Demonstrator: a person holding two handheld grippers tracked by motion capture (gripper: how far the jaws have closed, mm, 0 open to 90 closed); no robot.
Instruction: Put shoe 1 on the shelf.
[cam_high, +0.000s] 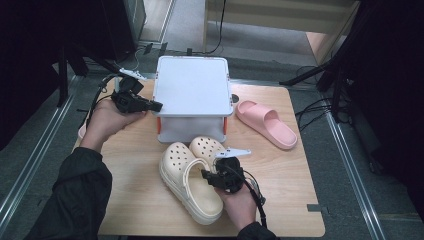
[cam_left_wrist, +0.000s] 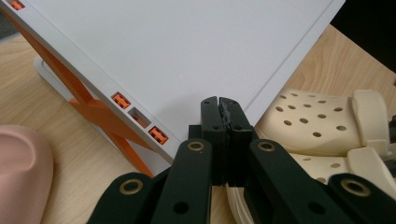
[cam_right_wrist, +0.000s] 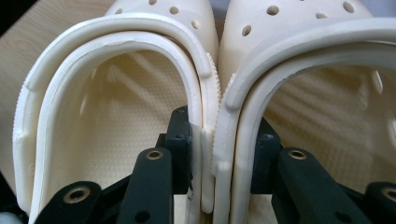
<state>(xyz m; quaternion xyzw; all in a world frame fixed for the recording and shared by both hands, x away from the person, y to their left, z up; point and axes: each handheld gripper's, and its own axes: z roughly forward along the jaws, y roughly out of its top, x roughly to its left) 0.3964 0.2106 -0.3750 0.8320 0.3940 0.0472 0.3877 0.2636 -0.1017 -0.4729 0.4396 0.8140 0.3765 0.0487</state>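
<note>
Right gripper (cam_right_wrist: 209, 135) clamps both clogs (cam_high: 192, 177) together by their inner walls, one jaw inside each, near table (cam_high: 140, 200) front. Left gripper (cam_left_wrist: 219, 105) jaws pressed together, empty, over rack (cam_high: 192, 85) corner.

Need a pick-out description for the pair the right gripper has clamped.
Start at the white two-tier shoe rack with orange struts at the wooden table's far side. In front lie two cream perforated foam clogs, side by side, right gripper pinching their inner walls together. The pink slide sandal has no holes.

Two cream clogs (cam_high: 190, 175) — two pink slides (cam_high: 266, 123) — one rack (cam_high: 192, 95).
</note>
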